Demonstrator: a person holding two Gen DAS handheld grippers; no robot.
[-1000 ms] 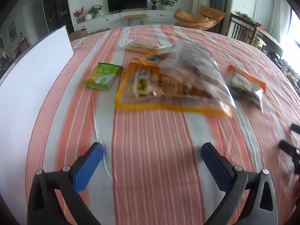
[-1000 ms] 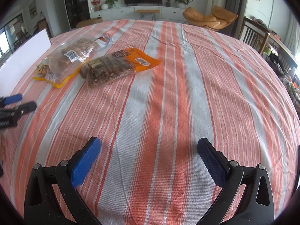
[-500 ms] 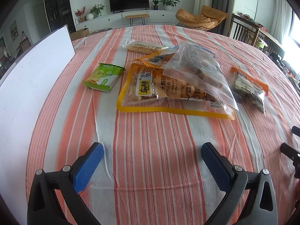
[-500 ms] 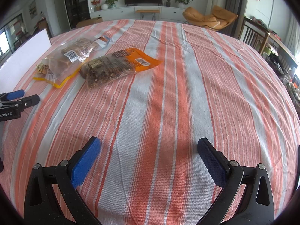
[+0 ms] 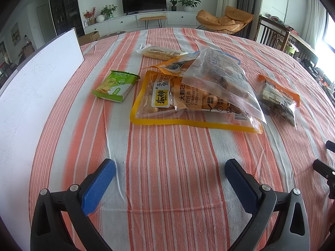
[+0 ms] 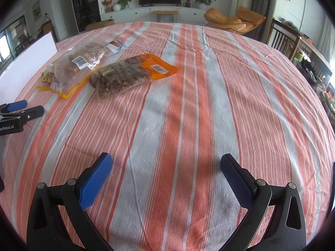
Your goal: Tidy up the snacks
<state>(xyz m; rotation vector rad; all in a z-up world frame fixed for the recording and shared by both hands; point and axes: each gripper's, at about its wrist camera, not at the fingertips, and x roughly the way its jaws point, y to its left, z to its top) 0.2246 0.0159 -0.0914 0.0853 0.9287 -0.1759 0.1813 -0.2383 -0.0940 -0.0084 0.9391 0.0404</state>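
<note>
Several snack packs lie on a striped tablecloth. In the left wrist view a yellow-edged peanut bag [image 5: 167,104] lies flat, with a clear bag of brown snacks [image 5: 222,79] resting on it. A green cracker pack [image 5: 115,85] sits to its left, a pale long pack [image 5: 163,52] behind, and an orange nut bag [image 5: 278,98] to the right. My left gripper [image 5: 169,179] hovers open in front of the peanut bag, holding nothing. My right gripper [image 6: 166,175] is open over bare cloth, with the orange nut bag [image 6: 134,73] and clear bag [image 6: 81,62] far ahead on the left.
A white board [image 5: 37,96] stands along the table's left edge. The left gripper [image 6: 18,113] shows at the left edge of the right wrist view. Dark wooden chairs [image 6: 286,41] stand past the table's right side, with a living room beyond.
The left gripper has drifted slightly forward and steadied, so the snack pile sits a little nearer. The right gripper has not moved. Both stay open.
</note>
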